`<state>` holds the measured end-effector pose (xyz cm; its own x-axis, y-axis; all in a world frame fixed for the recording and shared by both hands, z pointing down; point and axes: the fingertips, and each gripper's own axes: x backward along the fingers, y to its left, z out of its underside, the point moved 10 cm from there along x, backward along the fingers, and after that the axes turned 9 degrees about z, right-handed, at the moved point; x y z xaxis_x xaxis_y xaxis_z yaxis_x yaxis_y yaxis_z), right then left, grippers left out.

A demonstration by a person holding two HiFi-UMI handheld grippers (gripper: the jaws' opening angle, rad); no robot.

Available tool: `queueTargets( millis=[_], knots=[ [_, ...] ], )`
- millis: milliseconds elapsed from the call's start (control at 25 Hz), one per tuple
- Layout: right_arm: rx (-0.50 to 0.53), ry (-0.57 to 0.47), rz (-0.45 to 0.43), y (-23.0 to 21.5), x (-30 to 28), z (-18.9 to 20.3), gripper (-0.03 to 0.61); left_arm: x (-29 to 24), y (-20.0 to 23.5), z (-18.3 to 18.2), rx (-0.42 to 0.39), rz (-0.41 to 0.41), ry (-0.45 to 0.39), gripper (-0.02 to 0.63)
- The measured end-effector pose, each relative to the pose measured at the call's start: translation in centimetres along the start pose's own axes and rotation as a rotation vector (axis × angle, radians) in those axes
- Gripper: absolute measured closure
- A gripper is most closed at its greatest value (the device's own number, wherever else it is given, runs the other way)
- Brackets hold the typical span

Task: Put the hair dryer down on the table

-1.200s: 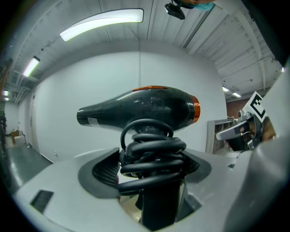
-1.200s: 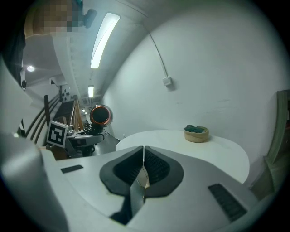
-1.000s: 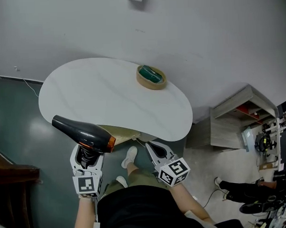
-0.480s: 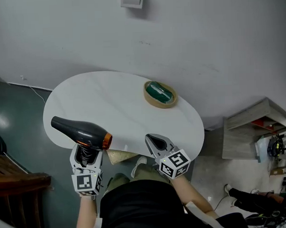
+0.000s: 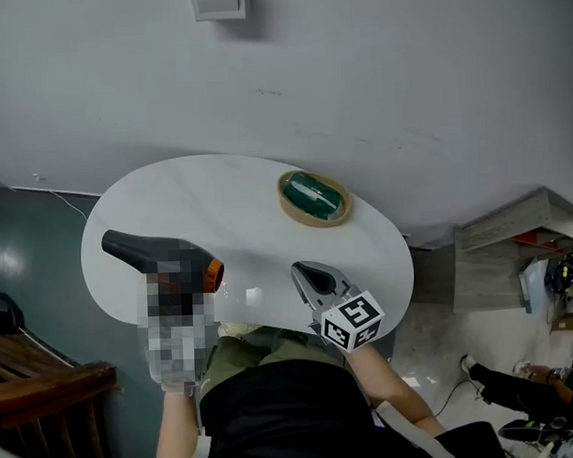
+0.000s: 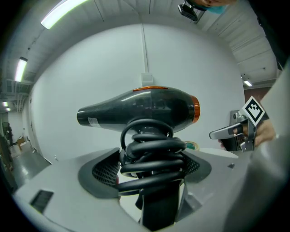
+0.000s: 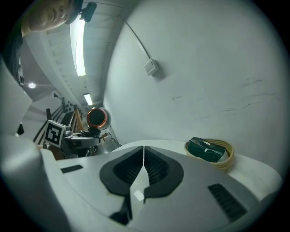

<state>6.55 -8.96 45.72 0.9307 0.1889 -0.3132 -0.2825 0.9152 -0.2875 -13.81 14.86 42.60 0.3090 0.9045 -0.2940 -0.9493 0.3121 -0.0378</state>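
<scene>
The left tongs (image 6: 152,164) grip the hair dryer (image 6: 140,110) by its handle, where the cord (image 6: 150,144) is coiled, over the near left of the bench (image 5: 231,205) and probably just clear of it. It looks rigid and top-heavy, so the handle seems the sure hold. The right tongs (image 7: 143,168) are closed and empty.

My head camera looks steeply down over the table (image 5: 220,197) from its near edge. Each claw camera sits low, facing the wall: my left claw (image 6: 152,167) looks from close behind its clamped hair dryer (image 6: 140,108), my right claw (image 7: 143,165) over closed jaws. All share the tape roll (image 5: 314,219).
</scene>
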Motion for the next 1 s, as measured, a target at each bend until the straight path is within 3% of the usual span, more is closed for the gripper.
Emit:
queueTargets(
  millis=[240,800,1000],
  knots=[
    [-0.022,0.007,0.072,-0.8,-1.1,-0.4,0.560,-5.1,1.8,-0.1,-0.002,0.096,0.031,0.229],
    [-0.082,0.006,0.374,1.4,-2.8,-1.3,0.560,-16.0,6.4,1.8,-0.026,0.379,0.137,0.229],
    [-0.110,0.026,0.449,2.2,-3.6,-0.9,0.560,-19.5,7.4,2.8,-0.011,0.421,0.183,0.229]
  ],
)
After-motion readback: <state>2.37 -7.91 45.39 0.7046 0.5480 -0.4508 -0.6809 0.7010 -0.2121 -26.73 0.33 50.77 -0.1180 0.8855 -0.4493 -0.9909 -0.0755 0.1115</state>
